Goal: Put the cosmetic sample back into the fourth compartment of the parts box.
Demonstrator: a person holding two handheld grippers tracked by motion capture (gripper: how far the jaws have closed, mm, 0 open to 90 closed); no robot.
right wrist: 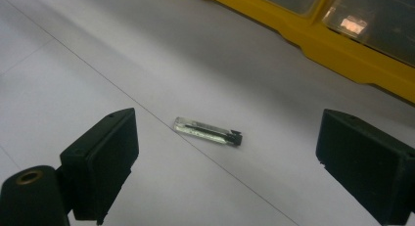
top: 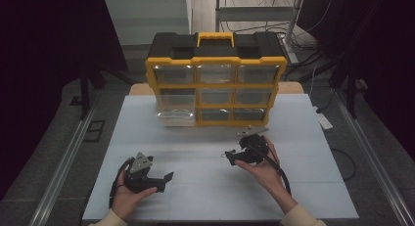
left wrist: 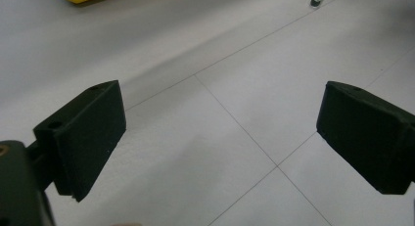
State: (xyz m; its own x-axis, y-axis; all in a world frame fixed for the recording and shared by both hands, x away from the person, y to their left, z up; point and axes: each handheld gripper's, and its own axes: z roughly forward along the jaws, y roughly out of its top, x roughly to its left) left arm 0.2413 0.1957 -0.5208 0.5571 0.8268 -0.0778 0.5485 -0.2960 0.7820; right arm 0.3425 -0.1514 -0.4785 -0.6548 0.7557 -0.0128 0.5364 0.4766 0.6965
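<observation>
The high view shows a white, faintly gridded table top [top: 205,187] on which a yellow-and-black plastic organiser case with clear drawers [top: 215,79] stands at the far side, one clear drawer at its lower left being pulled partly out. The left gripper [top: 164,182] is held in the person's left hand [top: 128,194] near the front left of the table, and its jaws are seen spread apart with nothing between them. The right gripper [top: 228,157] is held in the right hand [top: 264,167] nearer the middle, in front of the case. In the right gripper view, a small clear glass-like tube with a black cap at one end [right wrist: 208,131] is seen lying flat on the white surface, on one of the thin grid lines, ahead of the gripper and between the lines of its two black jaws, which are held wide apart and touch nothing. The tube lies apart from the yellow lower edge of the case, which is seen beyond it at the upper right. In the left gripper view, the spread black jaws are seen over bare white surface, and a small dark object, too small to be identified, is seen at the far top edge.
</observation>
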